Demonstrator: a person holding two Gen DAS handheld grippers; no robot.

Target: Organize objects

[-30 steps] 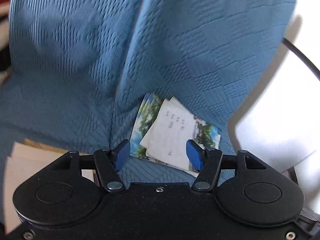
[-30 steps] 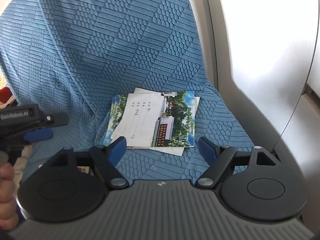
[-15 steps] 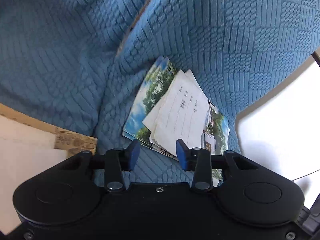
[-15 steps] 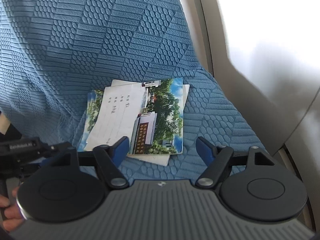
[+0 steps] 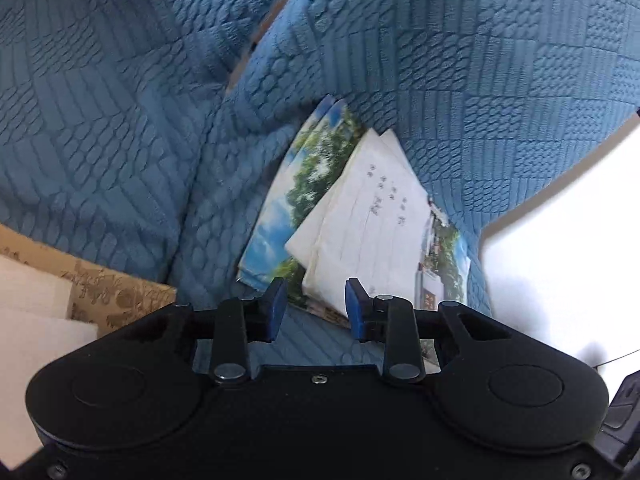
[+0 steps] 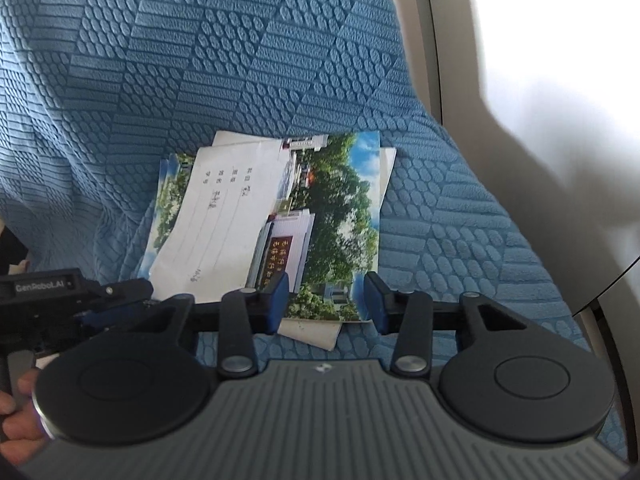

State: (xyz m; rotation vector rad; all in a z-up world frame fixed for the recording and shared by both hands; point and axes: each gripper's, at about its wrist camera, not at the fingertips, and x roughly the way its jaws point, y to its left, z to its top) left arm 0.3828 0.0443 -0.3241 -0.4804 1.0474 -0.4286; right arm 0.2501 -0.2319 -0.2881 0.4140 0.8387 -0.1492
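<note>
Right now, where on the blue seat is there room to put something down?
Bare blue textured seat cover lies between the messy stack of photo cards and white papers and the pale wall. It is crowded at the stack's near edge, where both grippers are closing.

lower cards (image 6: 168,200): mostly covered | print on white sheet (image 6: 224,204): illegible

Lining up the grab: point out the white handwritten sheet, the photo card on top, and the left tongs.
white handwritten sheet (image 6: 224,216), right wrist view, sheet's middle.
photo card (image 6: 340,216), right wrist view, the trees.
left tongs (image 5: 316,308), left wrist view, between fingertips.
</note>
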